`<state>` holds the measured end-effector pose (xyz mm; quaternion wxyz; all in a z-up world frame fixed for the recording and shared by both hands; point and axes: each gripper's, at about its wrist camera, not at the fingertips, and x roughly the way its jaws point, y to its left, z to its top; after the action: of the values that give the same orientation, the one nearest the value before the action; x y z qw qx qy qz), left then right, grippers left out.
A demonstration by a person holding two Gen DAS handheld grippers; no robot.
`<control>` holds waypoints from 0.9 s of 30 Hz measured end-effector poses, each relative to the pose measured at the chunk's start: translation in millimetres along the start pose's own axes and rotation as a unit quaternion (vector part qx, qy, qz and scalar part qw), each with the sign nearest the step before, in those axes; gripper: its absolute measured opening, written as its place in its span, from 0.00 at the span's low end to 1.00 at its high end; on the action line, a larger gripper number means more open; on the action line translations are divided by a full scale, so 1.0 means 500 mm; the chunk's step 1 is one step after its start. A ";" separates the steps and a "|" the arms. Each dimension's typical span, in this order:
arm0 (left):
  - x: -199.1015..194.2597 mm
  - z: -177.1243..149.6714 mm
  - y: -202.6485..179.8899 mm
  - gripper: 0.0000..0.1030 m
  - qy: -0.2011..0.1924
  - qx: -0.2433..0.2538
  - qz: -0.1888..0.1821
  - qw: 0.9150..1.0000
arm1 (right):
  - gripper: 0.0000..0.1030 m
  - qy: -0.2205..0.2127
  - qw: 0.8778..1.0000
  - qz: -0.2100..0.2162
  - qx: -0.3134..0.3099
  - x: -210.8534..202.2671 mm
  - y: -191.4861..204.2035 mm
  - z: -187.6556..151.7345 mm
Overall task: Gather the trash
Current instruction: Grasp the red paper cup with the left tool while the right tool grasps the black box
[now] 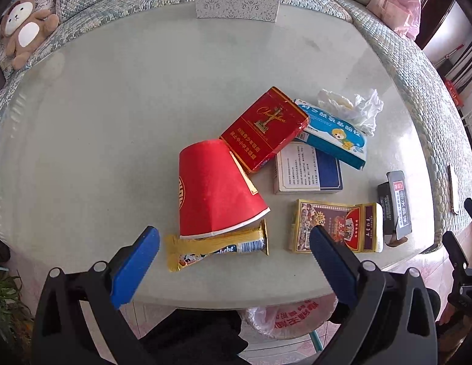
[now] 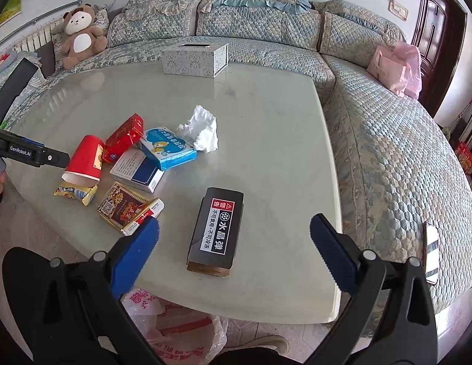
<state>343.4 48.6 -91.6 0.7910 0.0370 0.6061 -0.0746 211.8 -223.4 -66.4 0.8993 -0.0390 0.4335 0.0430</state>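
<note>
Trash lies on the pale table (image 1: 114, 121). A red paper cup (image 1: 214, 191) lies on its side over a gold snack wrapper (image 1: 214, 248). Beside them are a red cigarette pack (image 1: 263, 130), a blue-and-white box (image 1: 305, 172), a light blue medicine box (image 1: 333, 133), crumpled tissue (image 1: 354, 106), a gold-and-red card box (image 1: 339, 225) and a black box (image 2: 217, 228). My left gripper (image 1: 236, 240) is open, just short of the cup and wrapper. My right gripper (image 2: 236, 231) is open, jaws either side of the black box's near end.
A patterned tissue box (image 2: 194, 59) stands at the table's far edge. A quilted sofa (image 2: 388, 152) wraps the far and right sides, with a teddy bear (image 2: 80, 33) and a pink bag (image 2: 397, 67). A plastic bag (image 2: 175, 328) sits on the floor below the near edge.
</note>
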 end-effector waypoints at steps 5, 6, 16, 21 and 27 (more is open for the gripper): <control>0.042 0.012 0.010 0.94 0.016 0.000 0.004 1.000 | 0.94 0.025 1.000 0.008 -0.001 0.059 0.007 -0.007; 0.048 0.015 0.013 0.94 0.019 -0.002 0.003 1.000 | 0.94 0.030 1.000 0.009 0.000 0.069 0.007 -0.008; 0.104 0.035 0.041 0.94 0.034 -0.012 0.002 0.999 | 0.94 0.064 0.998 0.013 0.008 0.149 0.004 -0.026; 0.126 0.040 0.047 0.94 0.041 -0.017 -0.002 0.999 | 0.94 0.071 0.997 0.010 0.009 0.168 -0.002 -0.030; 0.144 0.040 0.051 0.94 0.049 -0.017 -0.009 0.999 | 0.94 0.079 0.997 0.011 0.009 0.188 -0.006 -0.036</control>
<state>384.8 65.3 -156.6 0.7602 0.0216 0.6457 -0.0688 256.5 -224.2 -151.0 0.8619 -0.0294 0.5041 0.0462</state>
